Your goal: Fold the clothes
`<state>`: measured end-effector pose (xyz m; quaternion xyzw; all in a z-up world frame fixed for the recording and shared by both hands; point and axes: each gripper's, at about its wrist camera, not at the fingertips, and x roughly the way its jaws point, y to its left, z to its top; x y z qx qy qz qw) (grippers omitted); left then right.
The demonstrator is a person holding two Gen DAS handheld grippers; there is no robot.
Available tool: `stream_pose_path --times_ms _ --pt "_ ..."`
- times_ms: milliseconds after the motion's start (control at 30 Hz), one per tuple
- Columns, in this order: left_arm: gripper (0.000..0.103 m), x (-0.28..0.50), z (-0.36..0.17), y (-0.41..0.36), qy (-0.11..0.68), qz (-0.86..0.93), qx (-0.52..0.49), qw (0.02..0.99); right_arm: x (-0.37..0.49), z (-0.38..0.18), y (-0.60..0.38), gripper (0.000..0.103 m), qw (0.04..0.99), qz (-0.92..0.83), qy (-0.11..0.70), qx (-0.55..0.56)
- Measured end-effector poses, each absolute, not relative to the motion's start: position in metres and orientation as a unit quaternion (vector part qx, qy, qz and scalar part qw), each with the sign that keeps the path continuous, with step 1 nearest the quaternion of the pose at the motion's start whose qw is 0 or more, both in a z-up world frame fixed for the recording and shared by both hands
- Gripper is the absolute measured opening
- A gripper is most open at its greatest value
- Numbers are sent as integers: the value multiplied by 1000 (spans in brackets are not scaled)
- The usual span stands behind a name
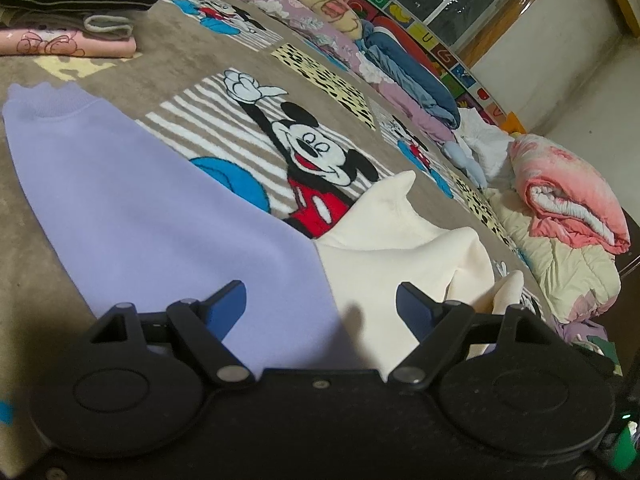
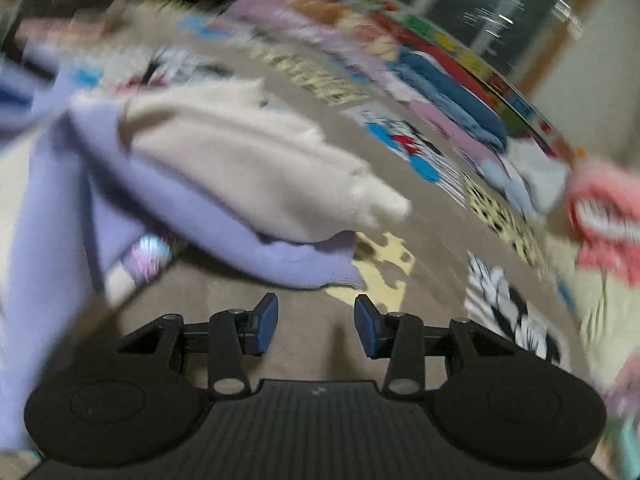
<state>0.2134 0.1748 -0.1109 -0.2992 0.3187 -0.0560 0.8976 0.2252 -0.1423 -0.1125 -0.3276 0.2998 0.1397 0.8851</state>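
left tool (image 1: pixel 320 304): jaws spread wide, nothing pinched. it hovers low over the lavender-and-cream sweatshirt (image 1: pixel 168 216), right at the seam where the lavender sleeve meets the cream body; contact with the cloth cannot be told.

sweatshirt lies on the bed, on a taupe cartoon-mouse blanket (image 1: pixel 312 152). lavender sleeve stretched flat toward the far left, ribbed cuff (image 1: pixel 48 100) at its end. cream part (image 1: pixel 400 240) rumpled, one corner standing up.

right tool (image 2: pixel 316 320): blue pads apart, partly open, gap empty. it sits just short of the sweatshirt (image 2: pixel 240 184), which is bunched here, cream over lavender. view heavily blurred.

around: folded clothes stacked at far left (image 1: pixel 68 12), rolled pink quilt (image 1: pixel 568 196) at right, bedding piled along the far edge (image 1: pixel 408 76).
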Motion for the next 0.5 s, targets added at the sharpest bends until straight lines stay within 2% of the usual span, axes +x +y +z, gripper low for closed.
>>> stream_pose_path --times_ms 267,333,400,500 --pt "82 213 -112 177 318 -60 -308 895 239 -131 -112 41 831 196 245 -458" --pt "82 214 -112 176 318 -60 -308 895 245 -130 -110 30 826 220 253 -454" --pt "82 214 -112 176 318 -60 -306 895 255 -125 -111 11 828 240 274 -427" --pt "82 214 -112 178 318 -61 -309 894 258 -115 -111 7 830 245 282 -414"
